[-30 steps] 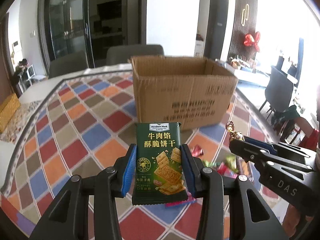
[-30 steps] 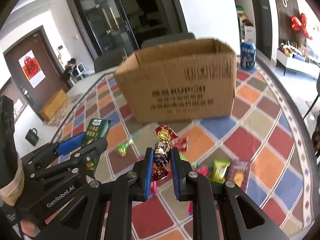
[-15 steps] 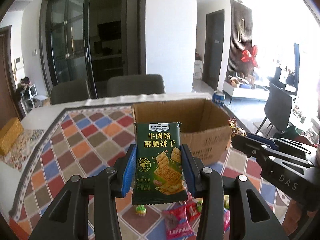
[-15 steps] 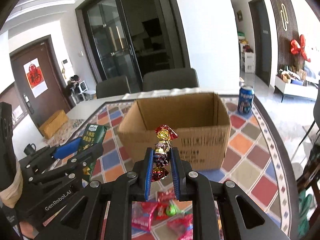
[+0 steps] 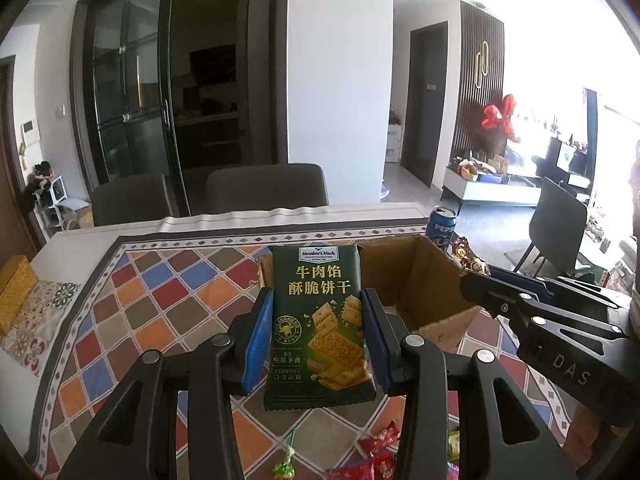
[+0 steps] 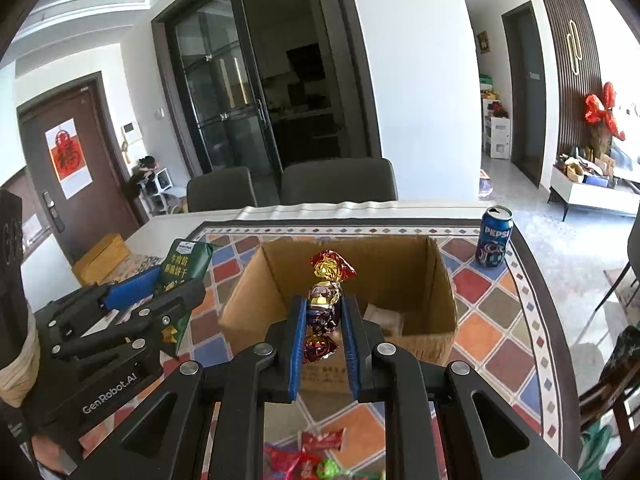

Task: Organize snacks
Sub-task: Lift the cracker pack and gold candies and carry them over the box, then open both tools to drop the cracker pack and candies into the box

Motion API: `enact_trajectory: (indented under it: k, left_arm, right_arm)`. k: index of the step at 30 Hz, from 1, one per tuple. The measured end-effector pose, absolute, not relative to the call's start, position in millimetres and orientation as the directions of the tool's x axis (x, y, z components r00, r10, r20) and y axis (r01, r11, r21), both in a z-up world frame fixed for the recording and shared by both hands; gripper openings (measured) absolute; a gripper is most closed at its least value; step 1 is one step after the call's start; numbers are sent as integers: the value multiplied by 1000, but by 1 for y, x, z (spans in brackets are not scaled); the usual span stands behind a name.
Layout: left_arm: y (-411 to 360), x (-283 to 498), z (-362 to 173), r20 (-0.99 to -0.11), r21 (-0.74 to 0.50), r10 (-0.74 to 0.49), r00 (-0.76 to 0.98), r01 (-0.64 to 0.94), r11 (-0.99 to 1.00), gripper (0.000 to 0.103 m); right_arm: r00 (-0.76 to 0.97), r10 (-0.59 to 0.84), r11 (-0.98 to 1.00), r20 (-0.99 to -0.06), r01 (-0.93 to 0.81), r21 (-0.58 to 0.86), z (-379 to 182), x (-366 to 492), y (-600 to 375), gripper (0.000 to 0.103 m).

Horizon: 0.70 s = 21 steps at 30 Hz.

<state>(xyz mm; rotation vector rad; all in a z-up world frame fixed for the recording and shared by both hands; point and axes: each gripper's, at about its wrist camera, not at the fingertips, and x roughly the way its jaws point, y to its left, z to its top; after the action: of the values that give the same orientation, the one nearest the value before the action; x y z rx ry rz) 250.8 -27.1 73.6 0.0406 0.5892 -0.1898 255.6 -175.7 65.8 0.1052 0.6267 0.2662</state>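
My left gripper (image 5: 316,320) is shut on a dark green cracker packet (image 5: 318,332), held upright above the table just short of the open cardboard box (image 5: 424,280). From the right wrist view the same packet (image 6: 182,268) shows in the left gripper (image 6: 168,292) at the left. My right gripper (image 6: 324,316) is shut on a foil-wrapped candy (image 6: 326,300), red and gold, raised in front of the box (image 6: 440,280). The box holds a pale packet (image 6: 384,318) on its floor. The right gripper (image 5: 476,276) with its candy (image 5: 466,256) also reaches in from the right in the left wrist view.
A Pepsi can (image 6: 494,236) stands behind the box at the right. Loose wrapped snacks (image 5: 376,452) lie on the chequered tablecloth (image 5: 132,312) below the grippers. Two grey chairs (image 6: 336,180) stand at the table's far side. A yellow box (image 5: 14,292) lies at the far left.
Both grippers have risen with their snacks and closed in on the box. I now look down into its opening instead of at its front wall. The loose snacks have slid low in view.
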Motion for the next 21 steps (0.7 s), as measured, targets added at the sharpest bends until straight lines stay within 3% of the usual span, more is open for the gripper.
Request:
enact_trajectory:
  k: [17,21]
  left_arm:
    - [-30,336,42,-697,-76,-172,696,166,983,43]
    - [-33,342,38,-710,-57,-153,688,160,985,50]
  right_arm:
    - [699,227,974,-679,-173,148,41,329,-177,19]
    - [680,218,976,-700,-162,146,34,336,-178,19]
